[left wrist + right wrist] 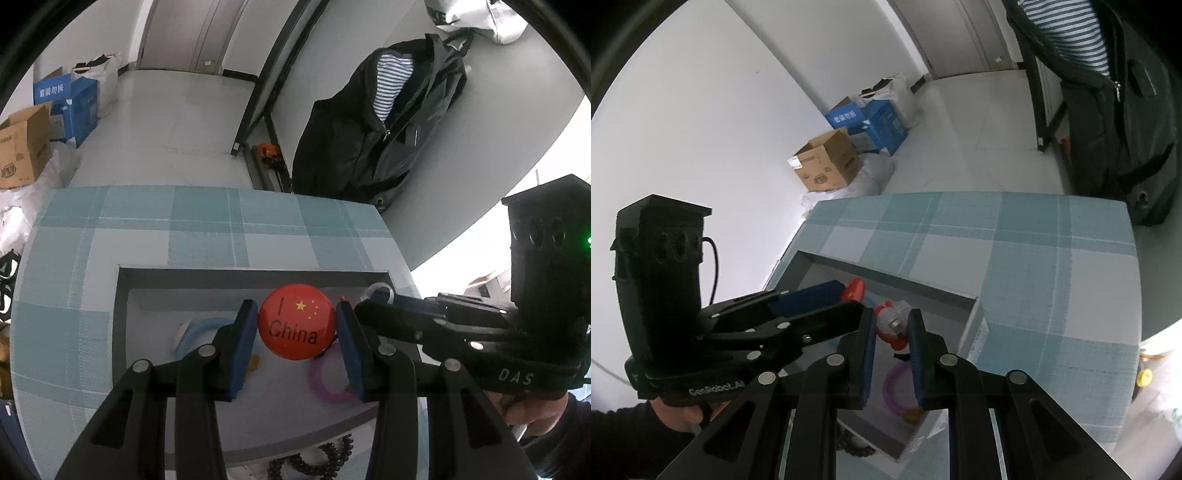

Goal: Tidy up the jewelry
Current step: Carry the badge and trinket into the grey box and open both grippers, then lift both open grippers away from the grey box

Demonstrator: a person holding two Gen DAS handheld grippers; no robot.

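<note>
My left gripper is shut on a round red "I China" badge and holds it over the grey box; the badge also shows in the right wrist view. My right gripper is shut on a clear ring with a small charm, also over the box; the ring shows at its tips in the left wrist view. Inside the box lie a purple bracelet, a light blue bracelet and a small orange piece. A black bead bracelet lies in front of the box.
The box stands on a teal plaid tablecloth. On the floor beyond are cardboard boxes and blue boxes. A black jacket hangs on a frame behind the table's far right.
</note>
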